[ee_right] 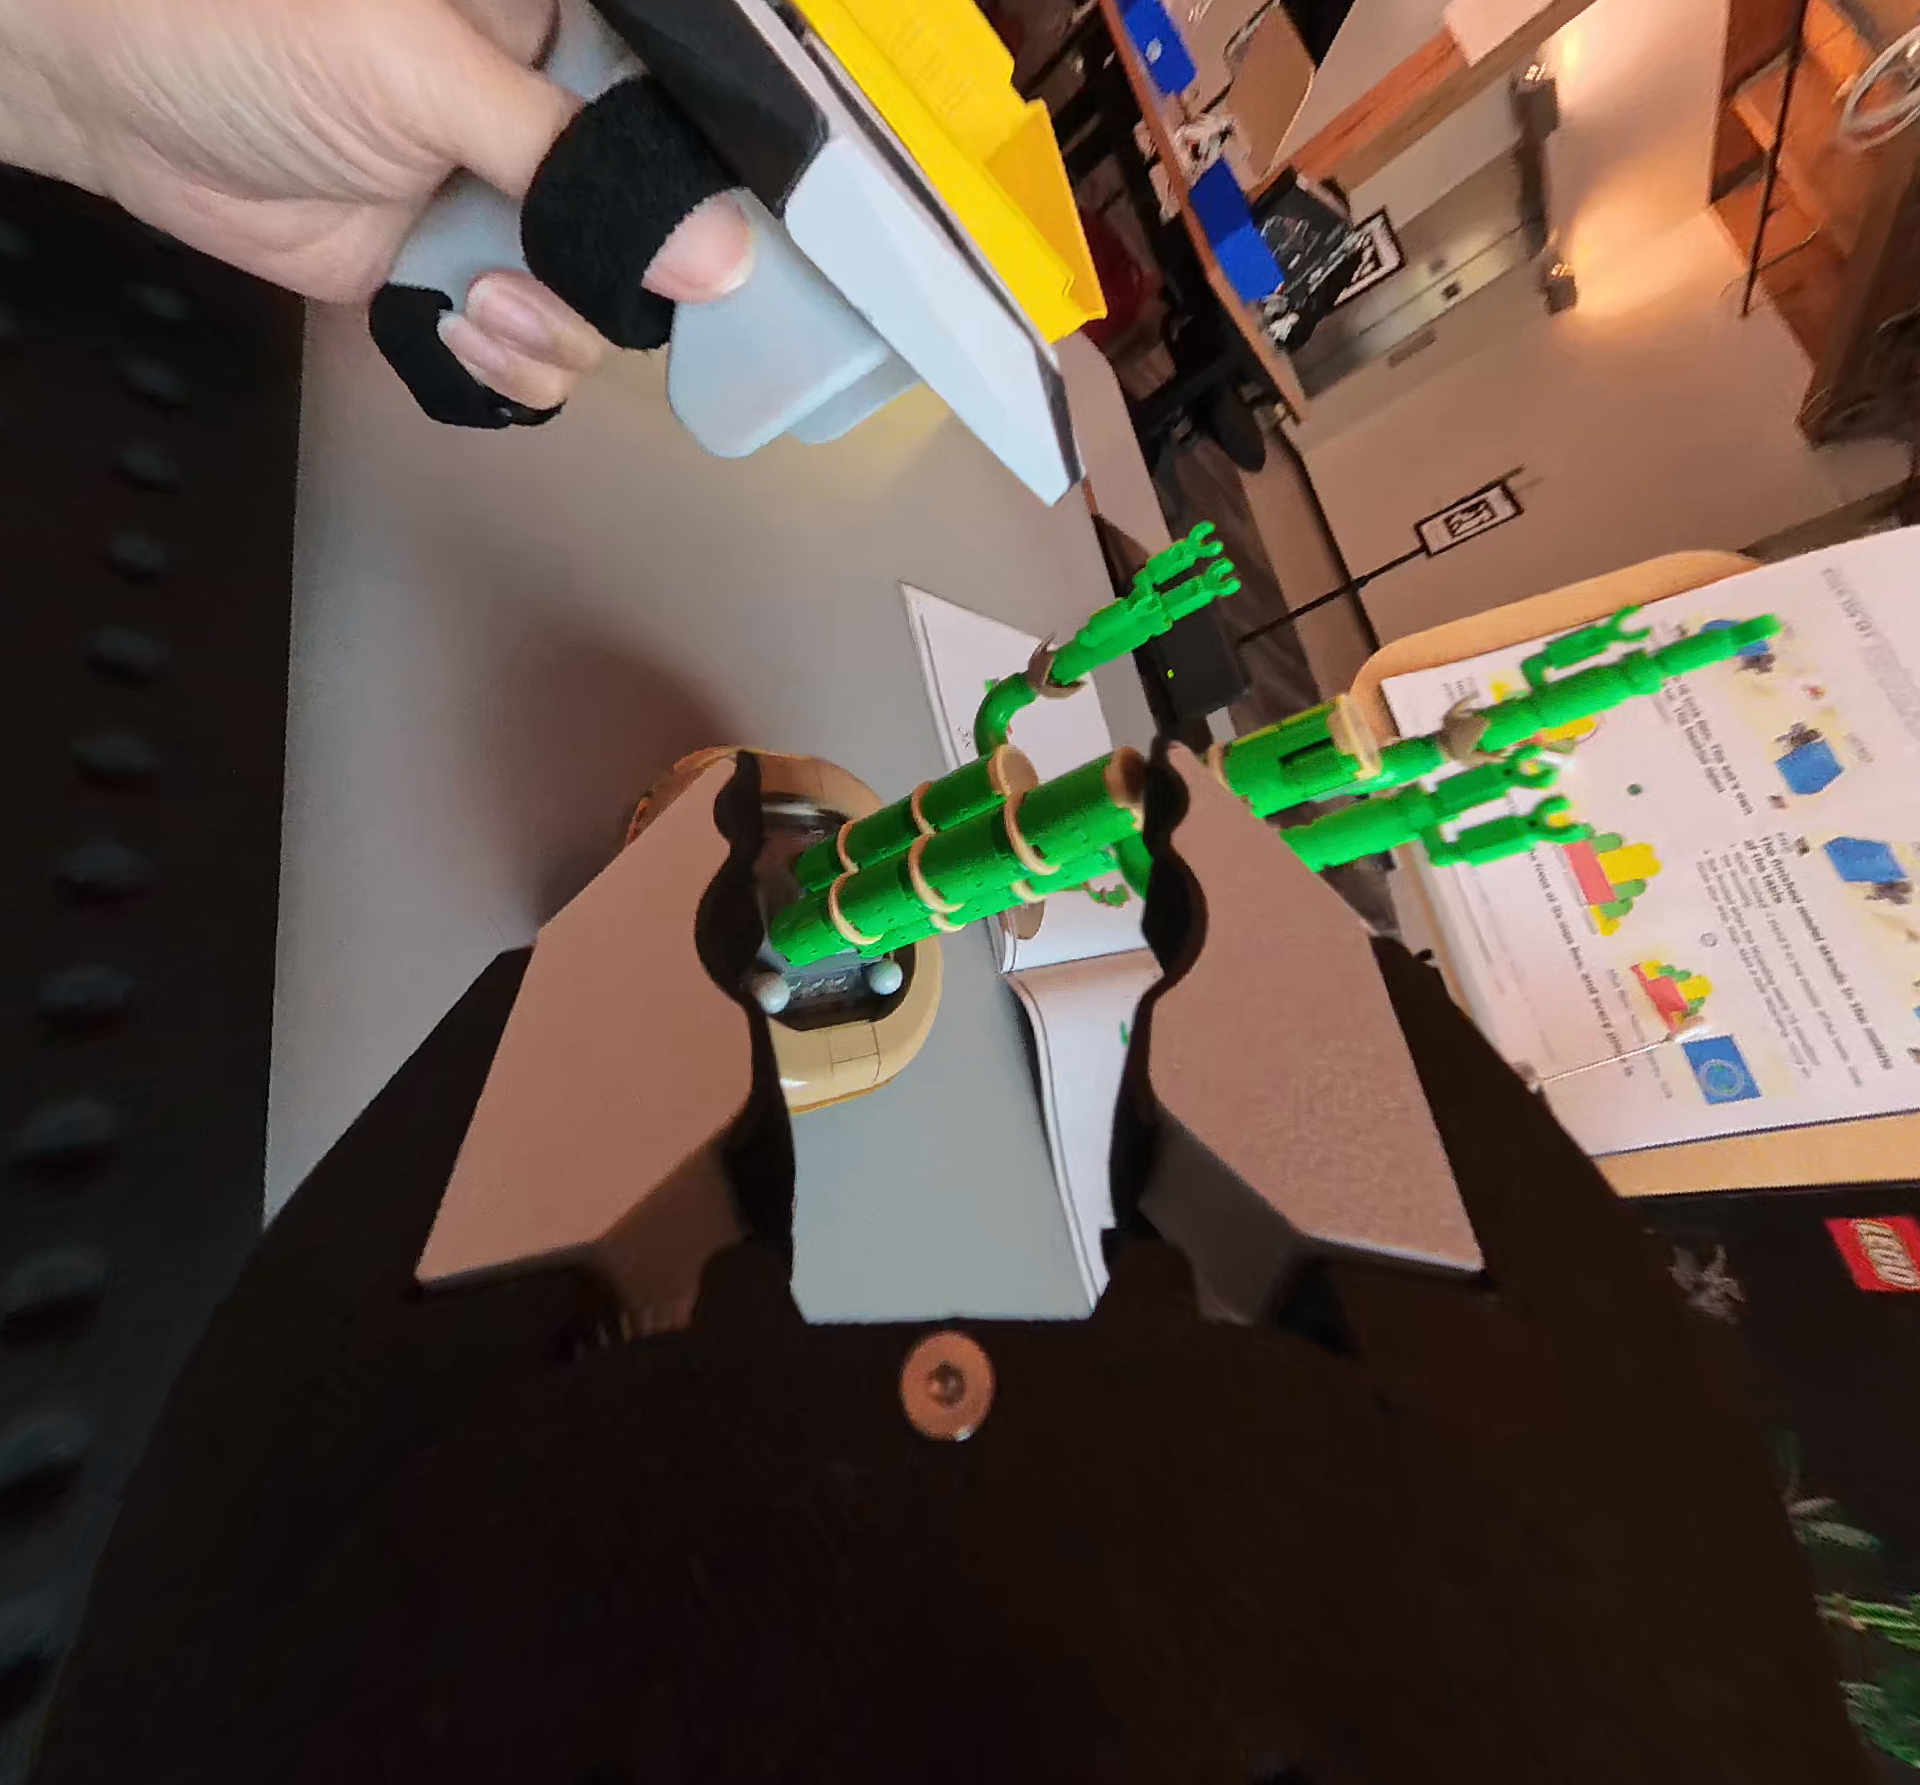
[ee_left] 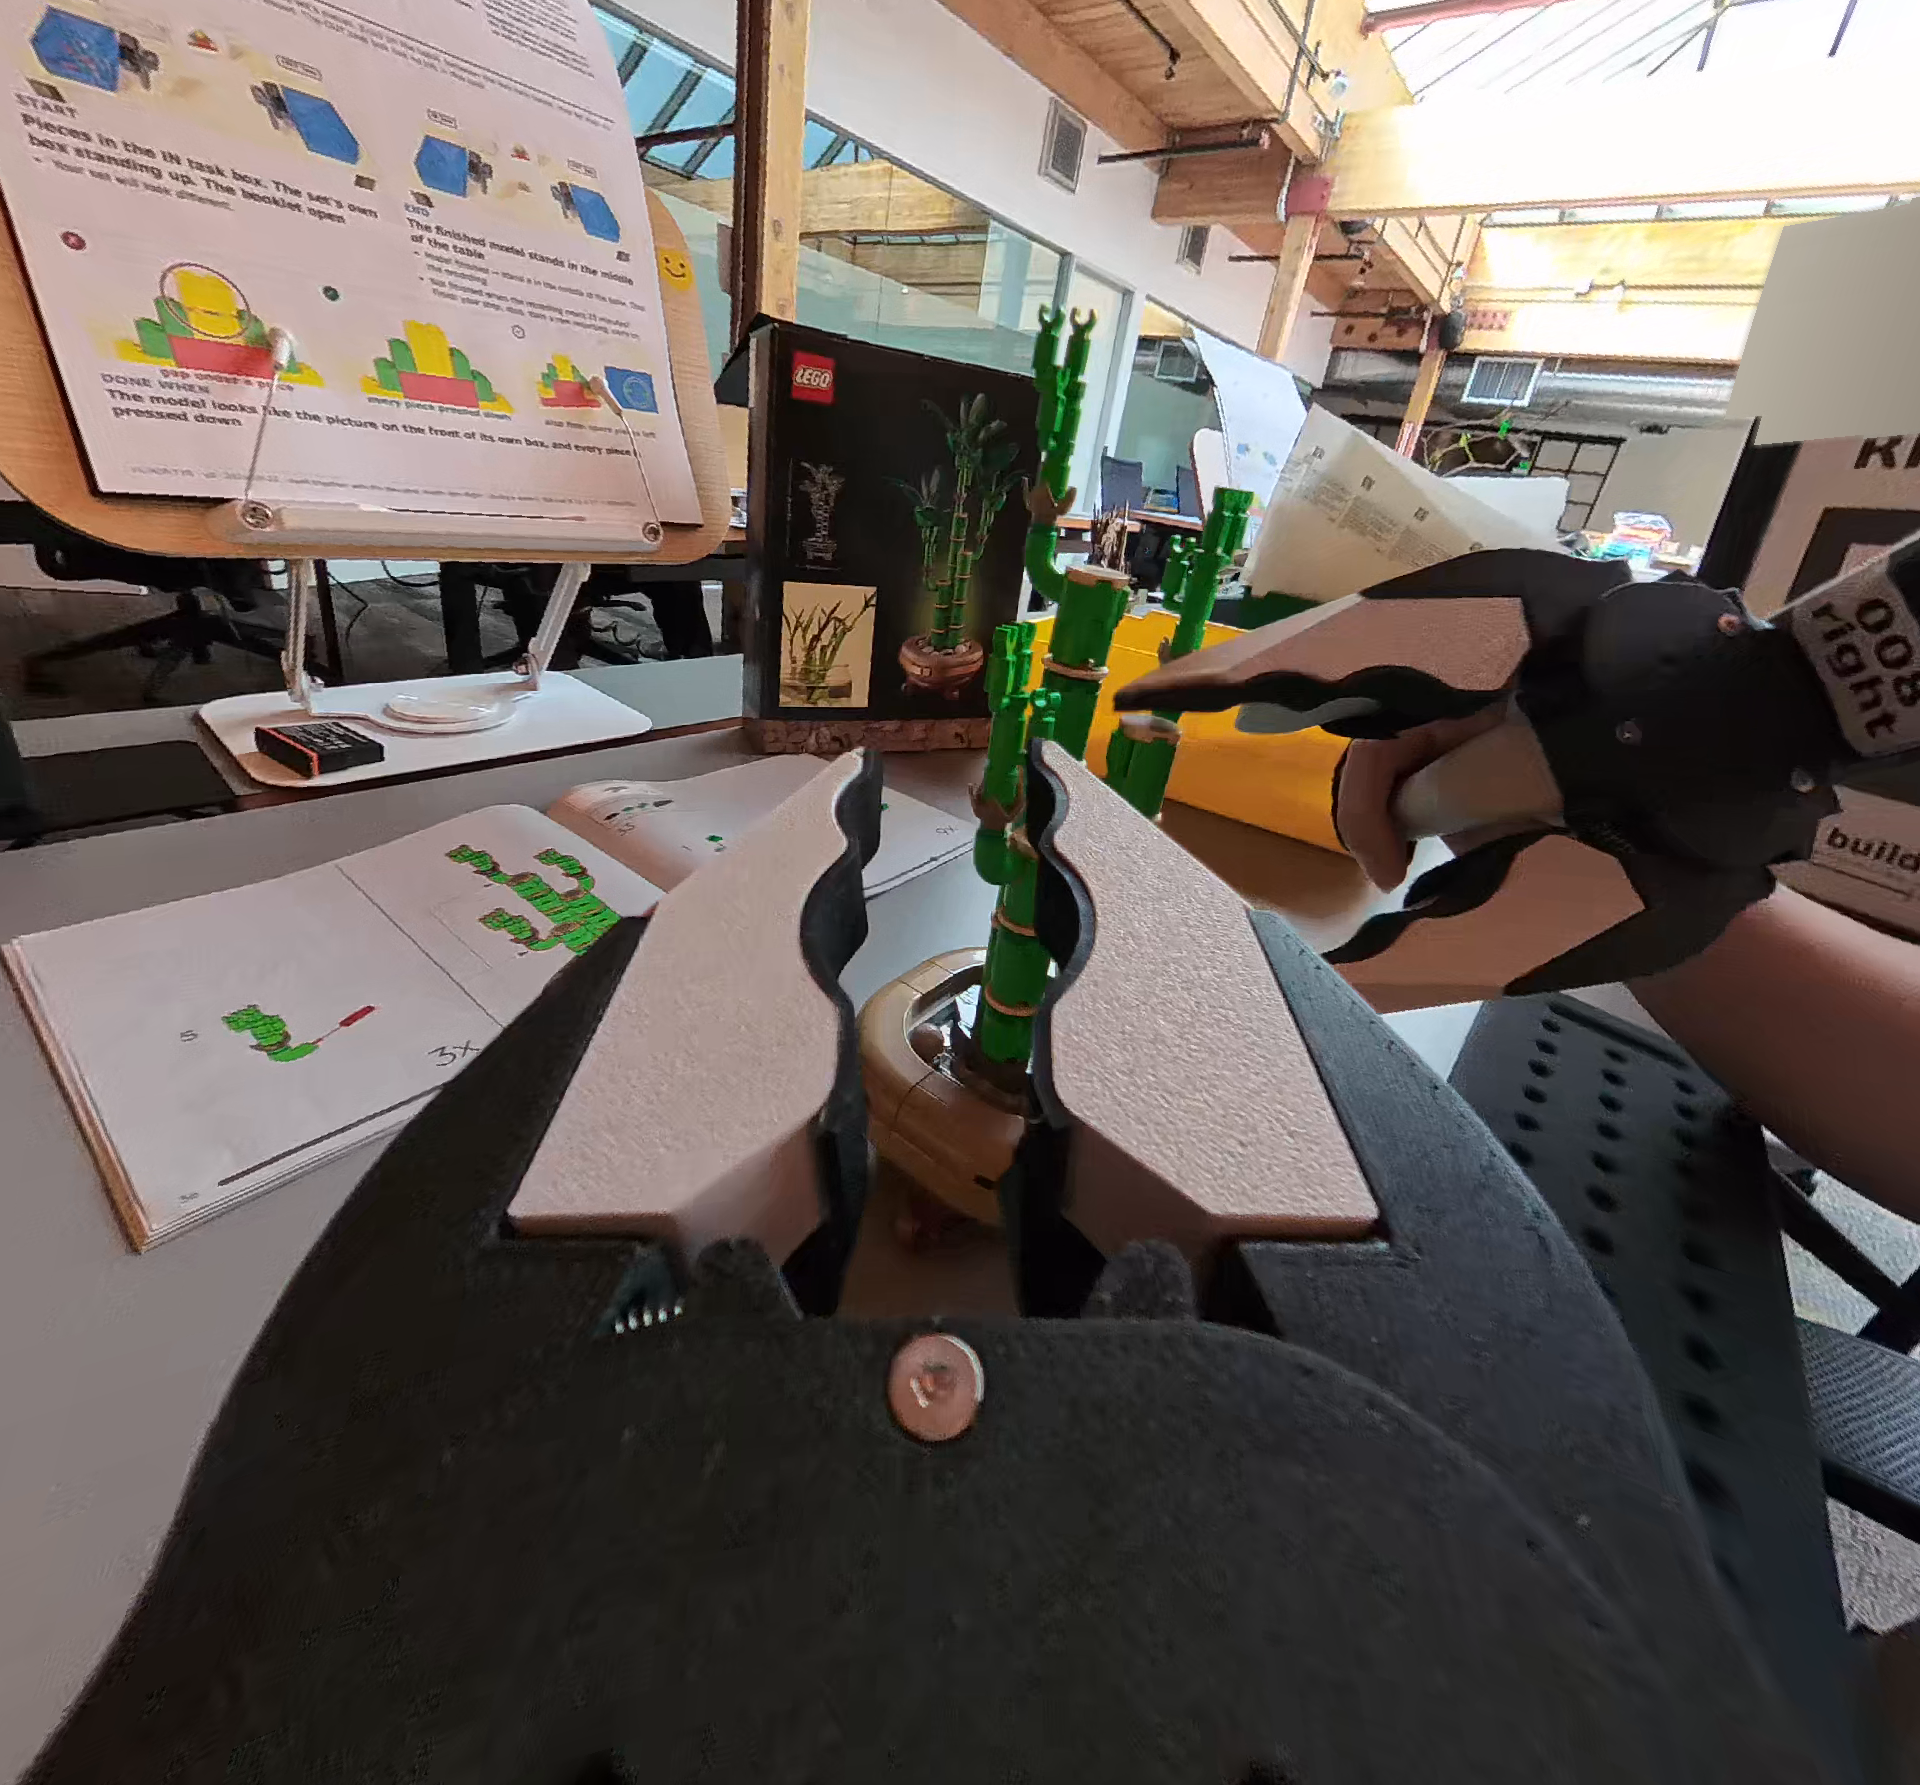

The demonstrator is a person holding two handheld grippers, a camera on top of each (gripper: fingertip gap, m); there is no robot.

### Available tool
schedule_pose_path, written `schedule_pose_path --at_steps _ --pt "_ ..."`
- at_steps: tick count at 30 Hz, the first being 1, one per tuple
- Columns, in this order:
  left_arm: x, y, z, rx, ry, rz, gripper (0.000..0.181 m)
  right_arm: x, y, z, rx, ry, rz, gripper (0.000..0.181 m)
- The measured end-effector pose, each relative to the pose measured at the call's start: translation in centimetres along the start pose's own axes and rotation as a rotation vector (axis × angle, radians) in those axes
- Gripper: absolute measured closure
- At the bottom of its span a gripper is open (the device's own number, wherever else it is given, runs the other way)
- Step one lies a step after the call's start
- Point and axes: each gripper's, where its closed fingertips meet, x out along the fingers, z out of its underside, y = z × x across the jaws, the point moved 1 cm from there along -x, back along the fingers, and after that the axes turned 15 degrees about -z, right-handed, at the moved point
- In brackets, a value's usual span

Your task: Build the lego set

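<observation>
Sitting on the grey table (ee_left: 125,1372) is a lego bamboo plant (ee_left: 1013,956) in a tan round pot (ee_left: 935,1112). The biggest thing near it is the paper sheet on a wooden stand (ee_left: 343,208), up at 10 o'clock in the left wrist view. Next is the dark lego box (ee_left: 883,540) at 12 o'clock, standing behind the plant. A yellow bin (ee_left: 1247,759) sits at 2 o'clock. The open booklet (ee_left: 312,987) lies flat at 9 o'clock.

The left gripper (ee_left: 951,779) has its two tongs a little apart, with a green stalk standing in the gap; I cannot tell if they pinch it. The right gripper (ee_right: 945,779) comes in from 3 o'clock, turned sideways. Its tongs are wide apart, with the stalks between them, not squeezed. A hand (ee_right: 260,73) holds the other gripper's grey handle (ee_right: 769,353).
</observation>
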Motion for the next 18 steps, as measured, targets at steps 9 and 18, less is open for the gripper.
schedule_pose_path --at_steps 9,18 --pt "0.0 0.2 0.4 -0.007 -0.021 0.006 0.154 0.4 -1.0 -0.3 -0.009 -0.006 -0.045 0.124" --pt "-0.1 -0.1 0.7 -0.011 -0.052 0.013 0.154 -1.2 0.3 -1.7 0.026 0.111 0.063 0.115"
